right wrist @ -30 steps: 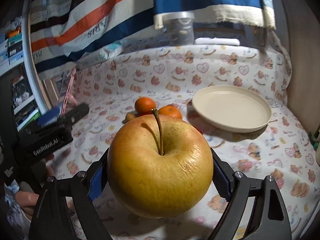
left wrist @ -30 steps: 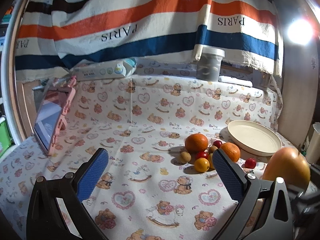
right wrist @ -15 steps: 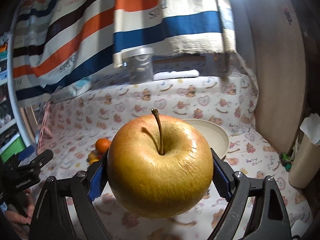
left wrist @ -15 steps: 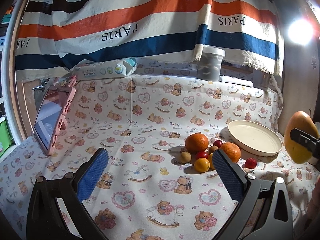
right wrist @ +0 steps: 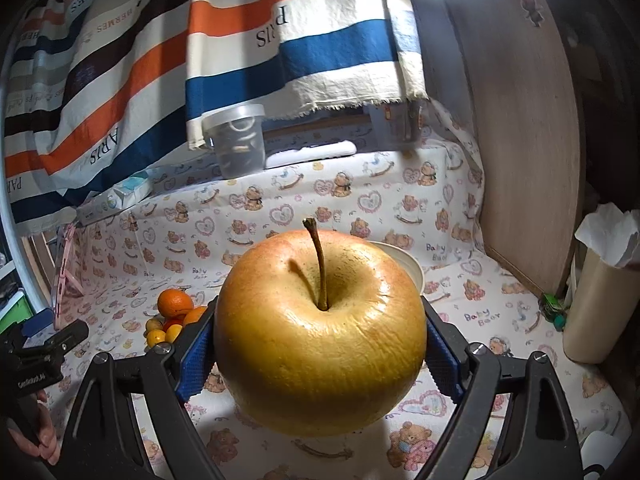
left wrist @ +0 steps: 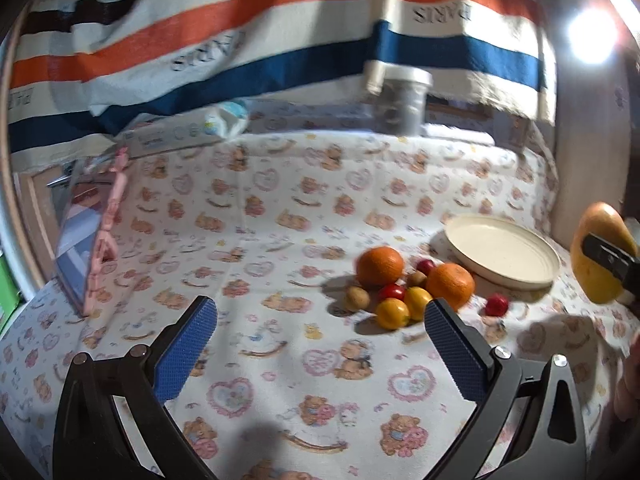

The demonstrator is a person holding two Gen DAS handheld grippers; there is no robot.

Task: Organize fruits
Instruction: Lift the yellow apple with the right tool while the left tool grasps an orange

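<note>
Apple (right wrist: 320,356), large and yellow-gold with a reddish blush, clamped stem-up between the blue pads of the right gripper (right wrist: 318,354), both pads pressing its flanks and lifting it clear of the teddy-bear-print cloth (right wrist: 472,312). In the left wrist view the same apple (left wrist: 596,256) appears at the far right edge, crossed by a black finger of the right gripper, just right of the cream plate (left wrist: 504,254), which lies bare on the cloth. Left gripper (left wrist: 320,338): jaws wide apart with nothing between the blue pads, hovering over the near part of the cloth. Fruit cluster (left wrist: 404,286), left of the plate and close to it: two oranges, two small yellow fruits, two brownish ones and small red fruits, packed together; one red fruit (left wrist: 496,304) lies apart, near the plate's front rim. Far edge: lidded translucent jar (right wrist: 236,142) below a striped hanging cloth (right wrist: 304,40) printed "PARIS". Left side: tablet in a pink case (left wrist: 92,240), propped upright. Right side: wooden panel (right wrist: 528,140) and, nearer, a beige cylinder (right wrist: 592,300) topped with white paper.
</note>
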